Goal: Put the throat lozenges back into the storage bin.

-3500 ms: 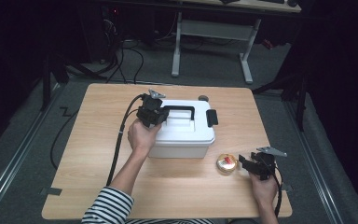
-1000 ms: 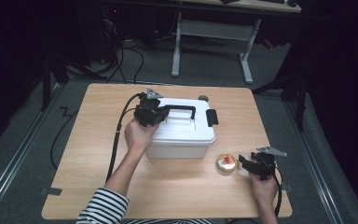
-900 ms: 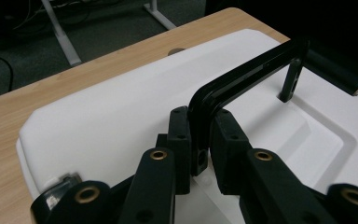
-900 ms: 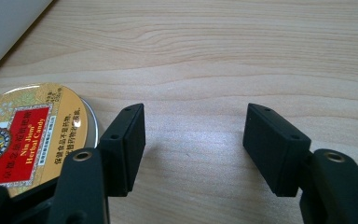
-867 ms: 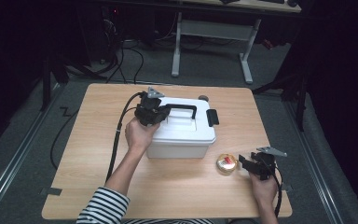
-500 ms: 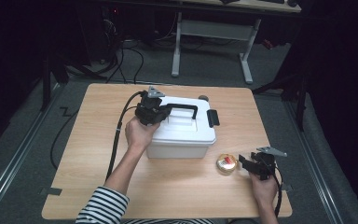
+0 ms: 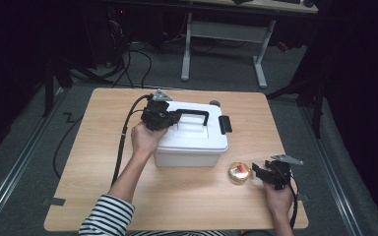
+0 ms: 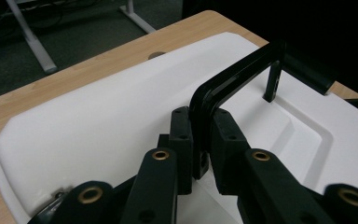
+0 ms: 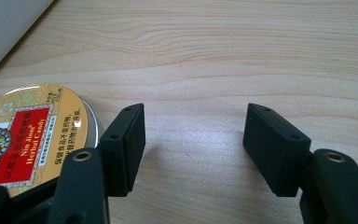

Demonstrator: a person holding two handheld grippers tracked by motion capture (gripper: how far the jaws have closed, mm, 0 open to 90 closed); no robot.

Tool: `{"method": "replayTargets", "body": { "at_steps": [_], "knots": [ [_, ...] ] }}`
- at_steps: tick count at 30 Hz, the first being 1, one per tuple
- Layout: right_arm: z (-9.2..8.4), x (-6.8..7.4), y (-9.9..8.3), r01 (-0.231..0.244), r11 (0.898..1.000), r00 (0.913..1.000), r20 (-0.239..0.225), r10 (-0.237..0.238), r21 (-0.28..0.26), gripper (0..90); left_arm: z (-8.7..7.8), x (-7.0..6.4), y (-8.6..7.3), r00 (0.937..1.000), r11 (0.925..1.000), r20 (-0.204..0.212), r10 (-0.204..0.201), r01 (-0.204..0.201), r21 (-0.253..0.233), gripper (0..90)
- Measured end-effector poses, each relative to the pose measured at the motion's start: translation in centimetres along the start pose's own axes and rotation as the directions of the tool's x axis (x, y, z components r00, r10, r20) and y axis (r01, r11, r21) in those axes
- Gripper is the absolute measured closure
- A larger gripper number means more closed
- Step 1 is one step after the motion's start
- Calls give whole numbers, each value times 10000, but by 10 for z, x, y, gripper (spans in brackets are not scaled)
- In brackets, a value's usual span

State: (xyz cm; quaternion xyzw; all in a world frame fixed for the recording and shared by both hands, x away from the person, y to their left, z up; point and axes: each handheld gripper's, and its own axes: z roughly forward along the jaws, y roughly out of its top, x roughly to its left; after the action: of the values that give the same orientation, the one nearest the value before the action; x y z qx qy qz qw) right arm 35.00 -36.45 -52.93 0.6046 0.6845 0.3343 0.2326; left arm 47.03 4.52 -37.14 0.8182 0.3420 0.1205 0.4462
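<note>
On the wooden tabletop (image 7: 103, 196), the white plastic storage box (image 7: 192, 147) sits near the middle, lid on and a latch (image 7: 224, 124) showing at its right end. It looks rigid and hard-shelled, probably light if it is empty, though you cannot see what is inside. Its smooth lid (image 8: 98, 126) offers little to pinch, so the place to take hold is the black carry handle (image 8: 235, 79), a stiff, narrow bar arching over the lid's recess.

Your left hand-held gripper (image 7: 170, 117) is already there: in the left gripper view its jaws are clamped on the handle's near leg, one pad against each side. Gripped at that end instead of at the centre of the bar, the box will likely tip as it comes up; expect the slick plastic to turn in the pads.

Your right hand-held gripper (image 7: 257, 170) rests low near the front right corner, jaws spread with nothing between them. Just beside its left jaw lies the small round candy tin (image 9: 28, 135), gold-rimmed with a red label: hard, light, and apt to skid on the wood.
</note>
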Motion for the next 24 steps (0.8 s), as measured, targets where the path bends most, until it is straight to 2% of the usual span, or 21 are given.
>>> {"method": "replayTargets", "body": {
  "at_steps": [8, 24],
  "knots": [
    [0, 0, 0, 23, 10000, 10000, 28, -23, 17, 392, -1, 5, -1, 9991, 9998, 392, 165, -162, -90, 810],
    [0, 1, 0, 41, 10000, 10000, 48, -41, 27, 393, -1, 10, -2, 9941, 9988, 1052, 270, -226, -427, 817]
  ]
}}
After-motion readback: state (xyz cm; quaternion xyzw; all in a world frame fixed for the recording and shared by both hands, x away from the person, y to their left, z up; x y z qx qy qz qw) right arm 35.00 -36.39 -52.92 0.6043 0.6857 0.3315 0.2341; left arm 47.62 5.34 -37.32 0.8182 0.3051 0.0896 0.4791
